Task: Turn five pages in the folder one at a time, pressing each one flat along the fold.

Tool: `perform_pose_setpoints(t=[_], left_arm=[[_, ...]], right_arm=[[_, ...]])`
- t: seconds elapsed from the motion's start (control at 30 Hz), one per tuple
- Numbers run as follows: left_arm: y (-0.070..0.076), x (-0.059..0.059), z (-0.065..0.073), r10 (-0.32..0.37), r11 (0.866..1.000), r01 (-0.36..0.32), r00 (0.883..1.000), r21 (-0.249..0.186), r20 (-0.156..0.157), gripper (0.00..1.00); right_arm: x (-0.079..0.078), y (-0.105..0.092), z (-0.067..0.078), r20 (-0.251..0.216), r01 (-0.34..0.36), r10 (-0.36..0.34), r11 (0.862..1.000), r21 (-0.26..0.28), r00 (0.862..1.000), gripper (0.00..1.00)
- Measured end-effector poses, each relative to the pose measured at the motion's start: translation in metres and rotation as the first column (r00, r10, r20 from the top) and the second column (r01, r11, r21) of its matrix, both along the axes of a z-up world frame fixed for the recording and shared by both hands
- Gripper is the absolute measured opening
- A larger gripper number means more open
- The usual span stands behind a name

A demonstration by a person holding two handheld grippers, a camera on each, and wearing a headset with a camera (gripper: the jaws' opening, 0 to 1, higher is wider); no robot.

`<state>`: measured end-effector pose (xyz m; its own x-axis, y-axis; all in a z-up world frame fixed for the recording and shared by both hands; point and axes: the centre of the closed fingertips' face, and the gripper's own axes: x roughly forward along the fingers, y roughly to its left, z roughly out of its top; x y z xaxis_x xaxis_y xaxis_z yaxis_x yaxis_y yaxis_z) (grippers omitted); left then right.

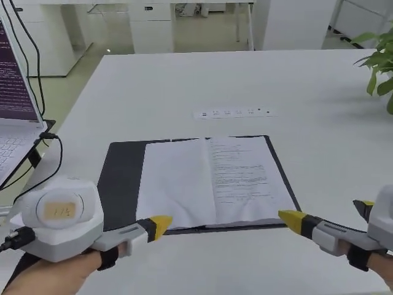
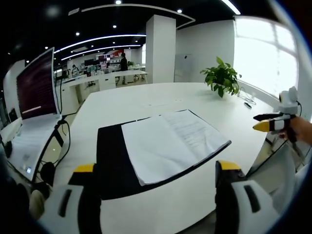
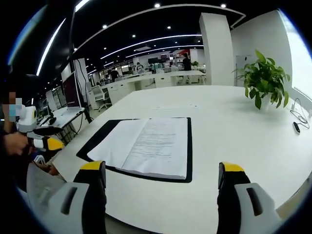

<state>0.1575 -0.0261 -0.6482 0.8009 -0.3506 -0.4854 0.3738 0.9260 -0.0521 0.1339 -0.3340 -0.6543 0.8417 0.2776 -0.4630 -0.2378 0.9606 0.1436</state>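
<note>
One white table point(image 1: 184, 80) carries everything. One black folder point(image 1: 120, 178) lies open and flat on it, in the middle of the head view, its near edge towards the person. Two page faces show in the folder: one blank sheet point(image 1: 178, 184) on the left, leaving a band of bare black cover at its 9 o'clock, and one printed sheet point(image 1: 245, 178) on the right, the two meeting at the fold down the centre. One open laptop point(image 1: 12, 98) stands at 9 o'clock from the folder, at the table's left edge, its screen lit. One green potted plant point(image 1: 381, 61) sits at about 2 o'clock, well apart from the folder. There are two grippers, each in one hand. The left gripper point(image 2: 156, 167) hovers at 7 o'clock, near the folder's near left corner, jaws spread wide with nothing between them. The right gripper point(image 3: 162, 166) hovers at 4 o'clock, just off the near right corner, jaws likewise wide apart and empty. Neither touches the paper. One white power strip point(image 1: 233, 113) lies at 12 o'clock, just beyond the folder's far edge.
</note>
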Motion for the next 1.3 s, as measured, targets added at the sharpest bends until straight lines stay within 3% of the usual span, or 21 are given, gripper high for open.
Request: perform_pose_setpoints(t=[0.33,0.5,0.83,1.3], left_arm=[[-0.031,0.011,-0.009,-0.073,0.997,0.073,0.997,0.005,-0.006,0.99],[-0.05,0.017,-0.012,-0.111,0.994,0.111,0.994,0.006,-0.008,0.94],[-0.099,0.04,-0.019,-0.212,0.977,0.212,0.977,0.021,0.001,0.81],[-0.158,0.063,-0.047,-0.328,0.943,0.329,0.944,0.059,-0.017,0.7]], right_arm=[[-0.005,0.009,0.0,0.002,-0.012,0.012,1.0,0.004,1.0,0.92],[-0.009,0.008,0.0,0.005,-0.004,0.004,1.0,0.011,1.0,0.91],[-0.017,0.004,0.001,0.027,0.016,-0.017,0.999,0.028,0.999,0.87],[-0.022,0.006,0.002,0.049,0.034,-0.037,0.998,0.059,0.998,0.85]])
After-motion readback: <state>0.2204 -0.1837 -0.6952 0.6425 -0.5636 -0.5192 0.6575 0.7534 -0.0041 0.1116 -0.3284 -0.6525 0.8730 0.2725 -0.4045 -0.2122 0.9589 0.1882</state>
